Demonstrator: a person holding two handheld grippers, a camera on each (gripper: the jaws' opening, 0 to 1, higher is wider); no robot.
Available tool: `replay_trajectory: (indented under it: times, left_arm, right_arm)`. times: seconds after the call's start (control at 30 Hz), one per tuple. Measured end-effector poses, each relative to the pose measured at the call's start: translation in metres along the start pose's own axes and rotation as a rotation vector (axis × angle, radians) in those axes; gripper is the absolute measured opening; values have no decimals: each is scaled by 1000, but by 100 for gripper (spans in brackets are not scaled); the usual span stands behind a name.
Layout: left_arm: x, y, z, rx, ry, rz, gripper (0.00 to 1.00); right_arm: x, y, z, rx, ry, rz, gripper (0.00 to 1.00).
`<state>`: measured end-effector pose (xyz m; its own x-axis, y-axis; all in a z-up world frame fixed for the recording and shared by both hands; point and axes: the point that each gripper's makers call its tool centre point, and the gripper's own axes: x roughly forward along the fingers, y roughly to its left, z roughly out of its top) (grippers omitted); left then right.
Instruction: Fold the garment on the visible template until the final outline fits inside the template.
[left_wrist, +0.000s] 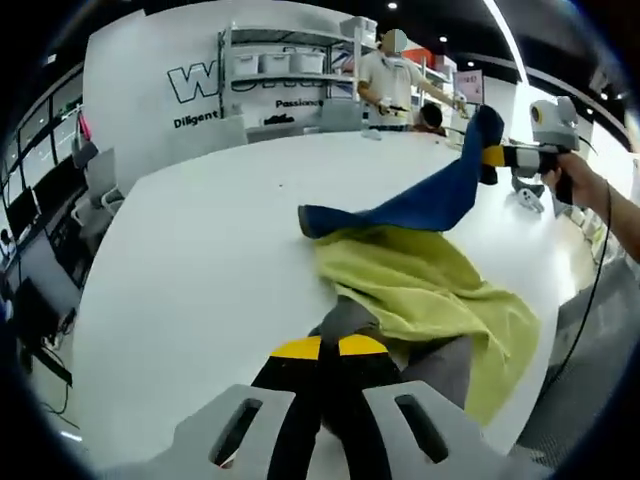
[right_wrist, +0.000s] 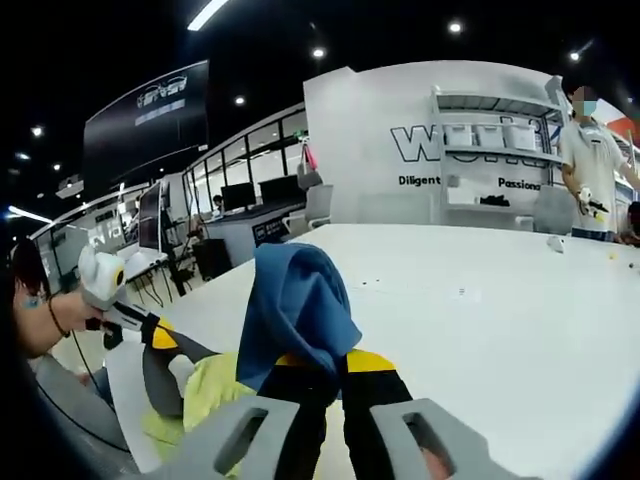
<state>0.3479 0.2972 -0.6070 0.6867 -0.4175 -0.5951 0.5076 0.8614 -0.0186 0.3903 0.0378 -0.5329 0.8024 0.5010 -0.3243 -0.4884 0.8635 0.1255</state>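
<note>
The left tongs (left_wrist: 330, 350) pinch the garment's (left_wrist: 430, 280) grey near part on the tabletop (left_wrist: 200, 260); the right tongs (right_wrist: 318, 362) grip its blue end, lifted for folding over.

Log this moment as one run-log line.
left gripper: shut on garment's grey part | right gripper: shut on blue part, lifted | garment: crumpled on white table | fold: not done

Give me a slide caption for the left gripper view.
Left tool pins garment's grey end while right tool lifts its blue end.
</note>
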Motion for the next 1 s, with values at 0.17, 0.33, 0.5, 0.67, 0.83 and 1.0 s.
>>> replay_trajectory:
  times: [0.17,0.33,0.5,0.67,0.83,1.0]
  left_arm:
    - [-3,16,4,-29,-24,47,0]
    - [-6,33,4,-58,-35,87,0]
    - [-9,49,5,-78,-48,133,0]
    - [-12,61,4,-86,-51,164,0]
    - [-15,75,2,-94,-51,200,0]
    - [-19,87,4,-102,-59,228,0]
  right_arm:
    - [-6,-13,-5,7,3,-40,0]
    - [-14,-25,-11,15,11,-74,0]
    - [-22,-39,-20,36,22,-113,0]
    - [-27,-45,-25,39,31,-133,0]
    - [-32,-57,-33,52,45,-168,0]
    - [-36,-62,-37,57,55,-187,0]
